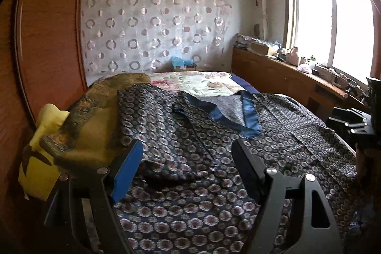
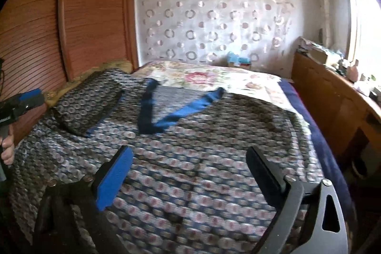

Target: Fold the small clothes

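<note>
A dark blue garment with a ring pattern and a plain blue collar band (image 1: 247, 116) lies spread open across the bed (image 1: 204, 82); it also shows in the right wrist view (image 2: 190, 135), collar (image 2: 166, 116) toward the far side. My left gripper (image 1: 188, 154) is open and empty, hovering just above the garment's left part. My right gripper (image 2: 190, 161) is open and empty above the garment's lower middle. The left gripper also appears at the left edge of the right wrist view (image 2: 26, 99), held by a hand.
A floral bedspread (image 2: 202, 77) covers the far half of the bed. A mustard pillow (image 1: 95, 135) and yellow cloth (image 1: 45, 154) lie at the left by the wooden headboard (image 2: 71, 16). A wooden cabinet with clutter (image 1: 297, 70) runs along the right under the window.
</note>
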`<state>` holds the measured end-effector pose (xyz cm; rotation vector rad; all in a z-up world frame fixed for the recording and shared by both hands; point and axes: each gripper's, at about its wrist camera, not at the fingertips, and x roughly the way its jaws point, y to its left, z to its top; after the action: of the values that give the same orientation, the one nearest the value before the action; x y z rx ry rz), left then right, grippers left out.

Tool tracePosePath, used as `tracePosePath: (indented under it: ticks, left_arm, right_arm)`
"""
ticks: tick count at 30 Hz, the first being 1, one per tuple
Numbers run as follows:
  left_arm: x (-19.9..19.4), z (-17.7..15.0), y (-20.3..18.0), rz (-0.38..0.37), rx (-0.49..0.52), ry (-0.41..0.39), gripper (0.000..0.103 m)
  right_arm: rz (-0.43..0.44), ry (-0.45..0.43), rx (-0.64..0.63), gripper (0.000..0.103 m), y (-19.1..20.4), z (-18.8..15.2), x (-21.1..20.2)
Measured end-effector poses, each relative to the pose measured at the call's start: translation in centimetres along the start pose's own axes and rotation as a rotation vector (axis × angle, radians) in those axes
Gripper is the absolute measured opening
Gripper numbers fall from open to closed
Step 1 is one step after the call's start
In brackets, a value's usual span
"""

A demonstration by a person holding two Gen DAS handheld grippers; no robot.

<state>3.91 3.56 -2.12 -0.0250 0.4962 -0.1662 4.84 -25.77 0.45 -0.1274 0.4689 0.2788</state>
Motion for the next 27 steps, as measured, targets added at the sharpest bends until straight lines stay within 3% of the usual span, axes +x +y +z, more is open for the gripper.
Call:
tracePosePath:
  ticks: [6,14,21,27]
  left_arm:
    - [0.3,-0.4,-1.5,-0.033,0.004,0.013,0.078]
    - [0.5,-1.1,-3.0,-0.076,0.007,0.041,0.078]
    - [0.9,-1.4,-4.1,-0.094,0.026,0.056,0.078]
    - [1.1,-1.7,-4.8,-0.101,0.034,0.07,0.078]
  right_arm:
    - [-0.09,0.009,0.025,0.085,-3.9,-0.6,-1.8]
    - [-0.19,0.095,0.089,0.061,-9.0,-2.0,-2.8]
    - [-0.202,0.184,0.163,0.053,-11.8,-2.3,-2.6]
    - [-0.147,0.255,0.223,0.047,-12.7,-1.8,-1.4]
